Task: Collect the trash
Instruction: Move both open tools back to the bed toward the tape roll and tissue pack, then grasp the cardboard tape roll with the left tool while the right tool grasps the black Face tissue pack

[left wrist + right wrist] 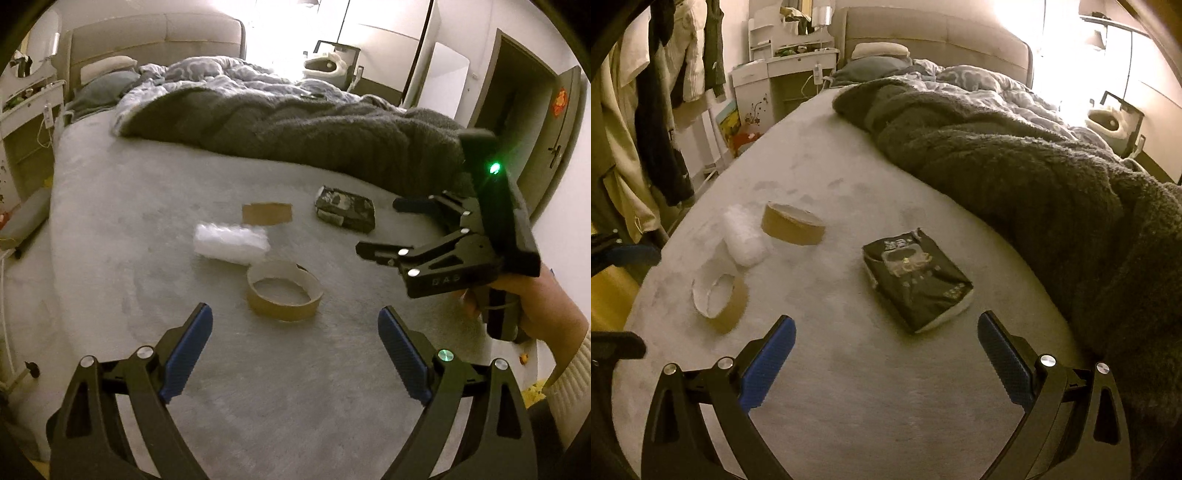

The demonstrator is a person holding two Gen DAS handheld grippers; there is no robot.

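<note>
Your right gripper [886, 363] hangs with its jaws spread wide and empty, and the black crinkled plastic packet [918, 282] lies on the bed [868, 406] straight ahead of them, just beyond the blue ribbed pads. Its long axis runs diagonally, from far left to near right, so a square bite across the narrow side would likely need a twist of your wrist. This hand is plainly the nearer one to it.

Your left gripper [295, 354] is likewise released and holds nothing. Just in front of its jaws sits a brown cardboard tape ring [284, 293], flat on the bed, hollow and stiff-walled. Beyond that lie a white lumpy bubble-wrap wad [231, 242], soft and crushable, and a second brown cardboard ring [266, 213] seen side-on.

The pale grey bed sheet looks plush and yielding, so things may sink under pressure. A dark fleecy blanket [1015, 166] is heaped along the far right edge of the bed, near the packet.
</note>
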